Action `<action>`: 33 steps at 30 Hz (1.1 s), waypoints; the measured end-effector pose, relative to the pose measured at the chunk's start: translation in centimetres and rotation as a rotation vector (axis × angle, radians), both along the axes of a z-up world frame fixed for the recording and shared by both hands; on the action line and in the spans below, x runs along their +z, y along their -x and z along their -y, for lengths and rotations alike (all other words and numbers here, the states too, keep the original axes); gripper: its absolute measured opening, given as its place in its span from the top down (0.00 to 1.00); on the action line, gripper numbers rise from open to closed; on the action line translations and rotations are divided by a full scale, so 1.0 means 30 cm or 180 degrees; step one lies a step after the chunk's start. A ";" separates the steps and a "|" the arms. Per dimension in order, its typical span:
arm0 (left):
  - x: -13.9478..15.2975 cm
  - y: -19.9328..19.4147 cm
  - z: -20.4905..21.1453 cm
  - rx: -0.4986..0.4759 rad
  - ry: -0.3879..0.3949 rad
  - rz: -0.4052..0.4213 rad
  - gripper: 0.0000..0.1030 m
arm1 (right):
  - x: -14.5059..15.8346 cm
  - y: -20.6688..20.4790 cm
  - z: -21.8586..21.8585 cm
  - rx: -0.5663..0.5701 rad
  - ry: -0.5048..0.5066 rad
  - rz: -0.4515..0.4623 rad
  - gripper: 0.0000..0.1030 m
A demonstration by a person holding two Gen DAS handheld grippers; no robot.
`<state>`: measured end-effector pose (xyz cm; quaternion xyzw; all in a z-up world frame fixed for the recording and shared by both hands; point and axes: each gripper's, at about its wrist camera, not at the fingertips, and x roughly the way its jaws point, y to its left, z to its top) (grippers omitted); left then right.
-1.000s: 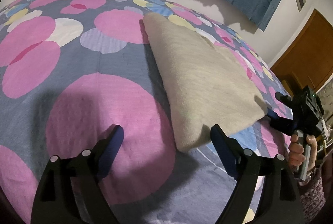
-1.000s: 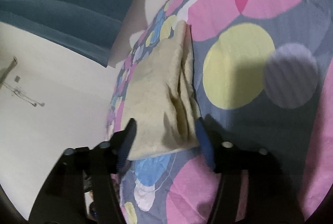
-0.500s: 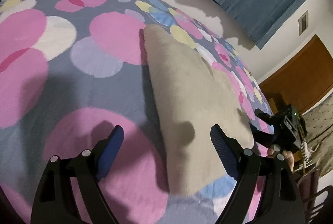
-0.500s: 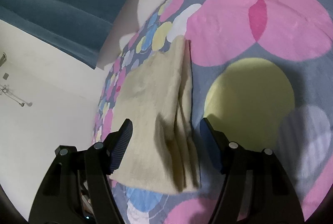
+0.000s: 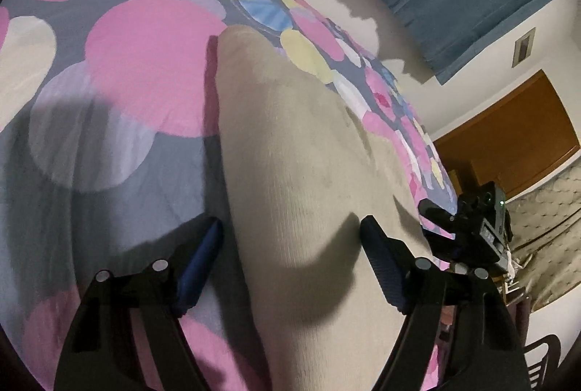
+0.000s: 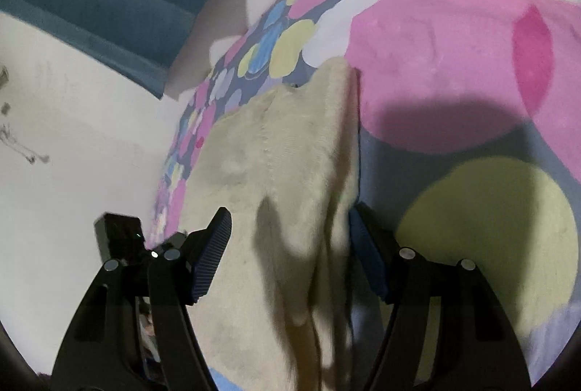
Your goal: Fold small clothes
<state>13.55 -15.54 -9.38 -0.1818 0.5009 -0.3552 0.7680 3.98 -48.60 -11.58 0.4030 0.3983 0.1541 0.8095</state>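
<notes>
Advancing over the near end of the cream garment (image 5: 301,173), both grippers now straddle cloth that lay just ahead of them a second ago. The garment lies flat and already folded lengthwise on the floral bedspread (image 5: 138,71), its stacked layer edges visible along its right side in the right wrist view. The left gripper (image 5: 290,245) has its jaws closing; the garment's left edge sits between them, with the left pad just outside that edge and the right pad over the fabric, and neither pad yet presses it, so nothing is grasped. The right gripper (image 6: 288,245) stands with its jaws apart, steady in width, astride the layered edge of the cream garment (image 6: 290,155); its pads do not visibly pinch the cloth either, so it is likewise released. The right gripper also appears at the right margin of the left wrist view (image 5: 468,231), level with the left. Judgement: the approach is complete and the step in hand is taking hold of the near end for a crosswise fold toward the far end; the grasp must capture all stacked layers.
</notes>
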 end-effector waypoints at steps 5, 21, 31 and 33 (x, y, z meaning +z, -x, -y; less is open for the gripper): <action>-0.014 -0.034 0.013 -0.0022 0.0039 -0.0005 0.35 | -0.014 -0.053 -0.019 0.0151 -0.0064 0.0001 0.46; 0.018 -0.022 0.051 -0.0074 -0.0232 0.0206 0.66 | -0.039 -0.079 -0.054 0.0234 0.0000 0.0017 0.80; 0.085 -0.005 0.033 -0.0006 -0.0241 0.0329 0.72 | 0.029 -0.049 -0.096 0.0134 0.0116 0.0129 0.81; 0.103 -0.003 0.021 -0.0001 -0.0230 0.0347 0.72 | 0.049 -0.052 -0.113 0.0160 0.0118 0.0167 0.82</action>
